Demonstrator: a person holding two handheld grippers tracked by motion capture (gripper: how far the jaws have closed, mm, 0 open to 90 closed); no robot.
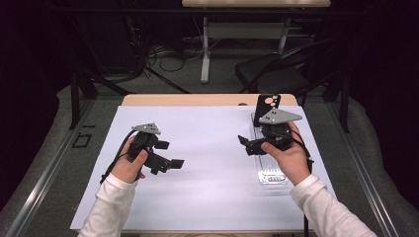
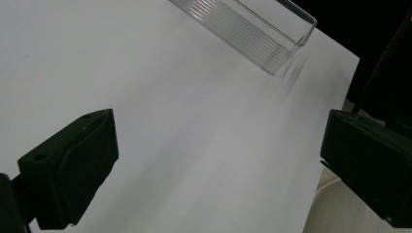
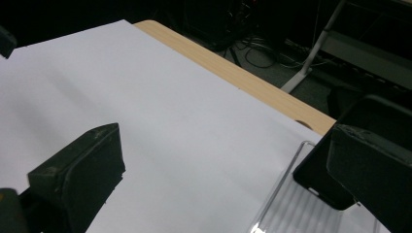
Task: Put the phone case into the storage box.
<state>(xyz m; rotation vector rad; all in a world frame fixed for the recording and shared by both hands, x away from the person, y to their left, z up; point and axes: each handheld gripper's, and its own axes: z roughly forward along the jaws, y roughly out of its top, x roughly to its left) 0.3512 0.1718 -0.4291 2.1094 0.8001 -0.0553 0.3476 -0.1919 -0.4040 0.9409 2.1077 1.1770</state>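
**Ana:** Two grippers, both empty. The left gripper [image 1: 170,154] has its jaws spread wide with nothing but white sheet between them; the right gripper [image 1: 247,143] is just as wide open and grips nothing.

**Ben:** Where do they sit?

**Ana:** On the high view the left one hovers at about eight o'clock on the white sheet [image 1: 207,148], jaws aimed toward three. The right one hovers at about three o'clock, jaws aimed toward nine, right over the clear tray [image 1: 271,173].

**Ben:** And the thing they are after?

**Ana:** I take it to be the black phone case [image 1: 267,104]. It leans in the far end of the tray, at roughly one o'clock on the sheet, camera cut-out uppermost. In the right gripper view its lower corner [image 3: 316,179] shows just beside the right-hand jaw.

**Ben:** Which way does it run?

**Ana:** Its long axis runs twelve to six, in line with the tray's long axis, with the cut-out end toward twelve.

**Ben:** How will it handle?

**Ana:** Light, I judge, and thin-walled, so it may flex if squeezed across the open back. It looks smooth, perhaps slippery. I would pinch one long side wall near its middle, pads on either face. The tray looks light too, and could slide or tip if nudged.
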